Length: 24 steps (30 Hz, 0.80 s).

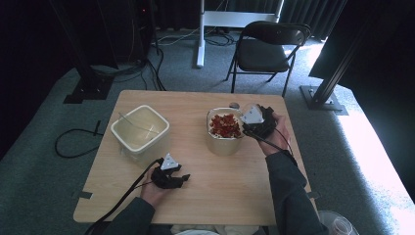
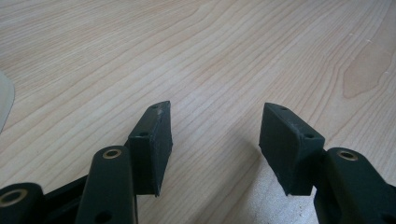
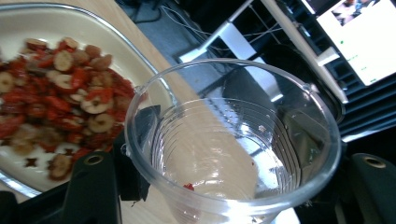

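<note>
Two bins are sitting on the tabletop: an empty one (image 1: 140,128) toward the left edge, and one (image 1: 224,132) holding dried fruit (image 1: 225,126) nearer the right edge. Idling by the near edge, the left gripper (image 1: 182,179) is gaping wide with nothing between its jaws. Beside the fruit, the right gripper (image 3: 224,158) is clamping a nearly empty clear cup (image 3: 233,140), probably just tipped out.

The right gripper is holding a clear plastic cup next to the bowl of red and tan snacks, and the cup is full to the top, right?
Not quite. The clear plastic cup in the right gripper is almost empty, with just a red crumb inside, as the right gripper view shows. It is beside the bowl of red and tan snacks.
</note>
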Each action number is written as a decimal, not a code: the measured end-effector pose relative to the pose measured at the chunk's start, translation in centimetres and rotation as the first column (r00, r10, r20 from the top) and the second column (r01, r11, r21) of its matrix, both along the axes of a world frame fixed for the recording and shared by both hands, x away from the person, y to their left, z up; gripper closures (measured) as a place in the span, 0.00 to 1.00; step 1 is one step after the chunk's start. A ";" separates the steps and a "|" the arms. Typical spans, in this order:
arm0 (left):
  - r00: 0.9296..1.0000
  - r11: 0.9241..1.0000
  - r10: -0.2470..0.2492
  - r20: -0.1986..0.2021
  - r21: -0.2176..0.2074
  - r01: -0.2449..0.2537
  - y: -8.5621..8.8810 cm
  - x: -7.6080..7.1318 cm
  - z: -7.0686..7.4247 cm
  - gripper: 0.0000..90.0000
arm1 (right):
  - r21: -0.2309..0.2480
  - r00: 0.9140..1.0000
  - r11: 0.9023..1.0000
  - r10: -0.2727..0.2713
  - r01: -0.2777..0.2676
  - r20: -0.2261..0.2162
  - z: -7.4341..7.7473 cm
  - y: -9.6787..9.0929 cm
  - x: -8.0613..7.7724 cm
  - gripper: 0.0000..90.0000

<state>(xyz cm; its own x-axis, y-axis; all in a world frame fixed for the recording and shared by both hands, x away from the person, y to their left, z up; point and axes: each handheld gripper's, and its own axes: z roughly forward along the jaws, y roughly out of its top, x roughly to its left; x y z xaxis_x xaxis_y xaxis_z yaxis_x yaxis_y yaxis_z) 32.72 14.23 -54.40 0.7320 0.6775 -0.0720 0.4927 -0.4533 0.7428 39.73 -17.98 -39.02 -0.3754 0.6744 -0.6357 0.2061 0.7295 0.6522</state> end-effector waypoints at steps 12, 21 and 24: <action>1.000 0.999 -0.019 0.020 -0.042 0.019 0.0 -0.5 0.7 0.50 | 0.128 0.997 0.991 0.055 -0.048 -0.053 0.1 -1.1 -2.4 0.36; 0.998 0.999 -0.020 0.055 -0.048 0.023 0.1 -0.8 1.6 0.46 | 0.234 0.990 0.968 0.114 -0.090 -0.088 0.3 -1.6 -4.1 0.36; 0.998 0.999 -0.016 0.063 -0.040 0.019 0.1 -0.9 1.4 0.46 | 0.271 0.985 0.957 0.136 -0.104 -0.102 0.2 -1.4 -4.4 0.36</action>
